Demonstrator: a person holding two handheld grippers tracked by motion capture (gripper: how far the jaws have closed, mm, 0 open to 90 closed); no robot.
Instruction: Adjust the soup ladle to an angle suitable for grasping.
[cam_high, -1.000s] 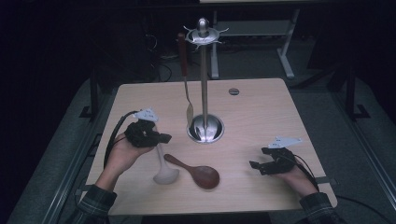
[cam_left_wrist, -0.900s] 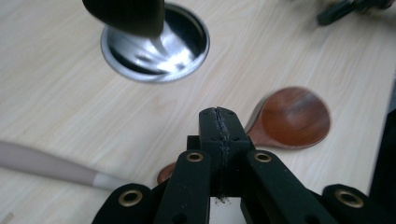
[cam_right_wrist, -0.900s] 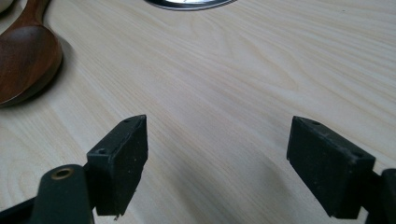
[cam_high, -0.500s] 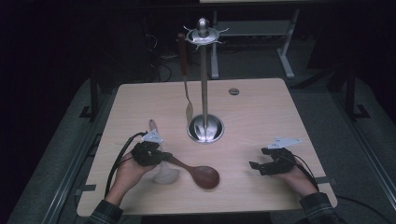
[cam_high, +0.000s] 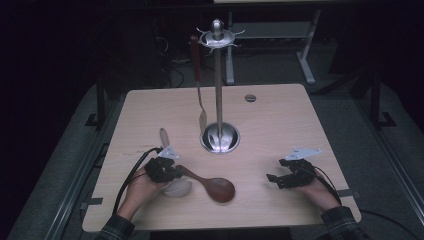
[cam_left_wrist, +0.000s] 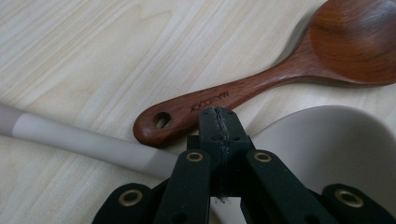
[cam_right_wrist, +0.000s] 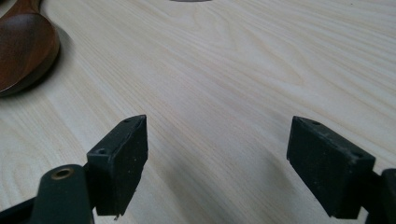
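Ladle lying flat on the table, pale bowl just below the left gripper, handle running off toward eleven o'clock. Jaws of that gripper pressed together, nothing visible between the pads; tip hovering over the ladle's neck and beside the holed end of the wooden spoon. Brown spoon bowl at four o'clock from the gripper, touching or nearly touching the ladle. Right gripper well apart at three o'clock, jaws spread wide over bare wood, holding nothing. Farther out at one o'clock, the metal stand, one long utensil hanging from its crown. Judged from the layout: two utensils down on the table, one on the stand, so probably about two thirds done.
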